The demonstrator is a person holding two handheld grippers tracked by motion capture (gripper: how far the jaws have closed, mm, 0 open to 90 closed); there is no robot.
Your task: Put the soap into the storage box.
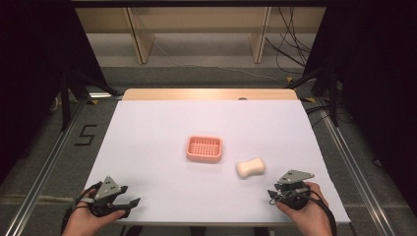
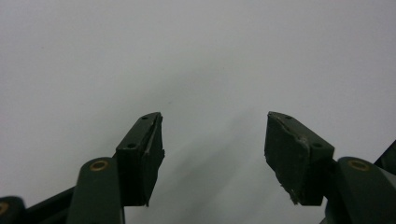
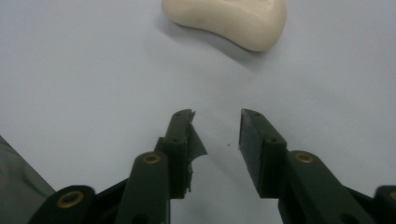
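Note:
A cream bar of soap [image 1: 251, 167] lies on the white table, just right of a pink slotted soap dish [image 1: 204, 149] at the centre. My right gripper [image 1: 273, 195] rests near the front right edge, a short way in front of the soap [image 3: 229, 19], open with a narrow empty gap between its jaws. Held at the front left corner, my left gripper [image 1: 129, 195] is wide open over bare white table [image 2: 196, 56], and nothing sits between its jaws.
The white sheet [image 1: 147, 128] covers the table, with a wooden strip [image 1: 209, 94] along the far edge. Metal rails [image 1: 351, 162] run down both sides. Wooden shelf legs [image 1: 140, 39] and loose cables [image 1: 290, 44] sit on the floor beyond.

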